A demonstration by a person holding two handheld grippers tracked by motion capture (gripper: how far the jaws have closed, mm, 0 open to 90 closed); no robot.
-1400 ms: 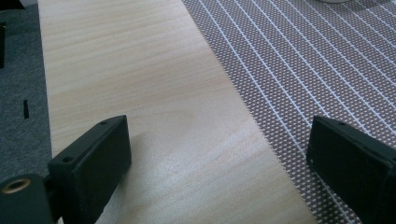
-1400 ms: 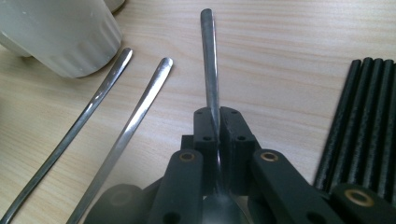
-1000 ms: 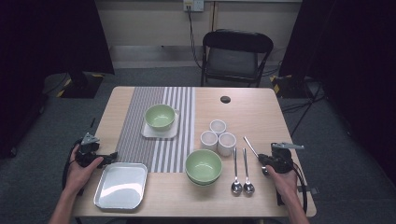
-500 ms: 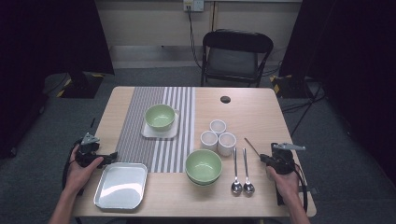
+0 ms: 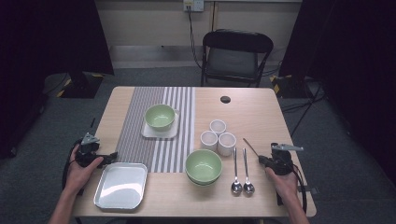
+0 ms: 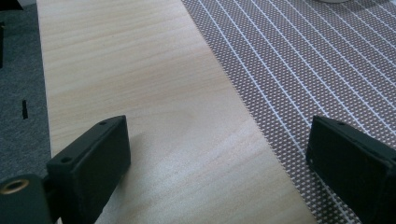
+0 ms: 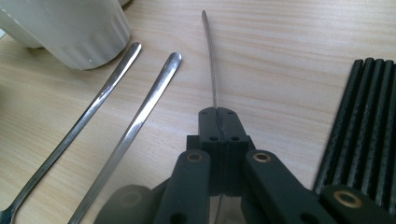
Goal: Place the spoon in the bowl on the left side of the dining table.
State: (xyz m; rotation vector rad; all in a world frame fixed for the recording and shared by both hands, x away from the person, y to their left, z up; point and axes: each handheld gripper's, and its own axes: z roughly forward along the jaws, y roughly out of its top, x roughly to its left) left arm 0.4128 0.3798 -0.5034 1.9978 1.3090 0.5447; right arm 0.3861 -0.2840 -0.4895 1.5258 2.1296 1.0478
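Right gripper [image 5: 264, 160] at right table edge, jaws pressed together, pinching thin metal utensil handle [image 7: 211, 60]; handle sticks out up-left, toward white cups [image 5: 217, 137]. Two spoons [image 5: 242, 172] lie just left of it, apart from it. Black chopsticks [image 7: 366, 126] lie just right of jaws. Stacked green bowls [image 5: 203, 166] left of spoons.

Left gripper [image 5: 110, 157] near metal tray [image 5: 121, 185], jaws spread, nothing between; wood table [image 6: 140, 84] and striped runner [image 6: 299, 60] beneath.

Versus one second ago: both hands unmoved, tableware unchanged.
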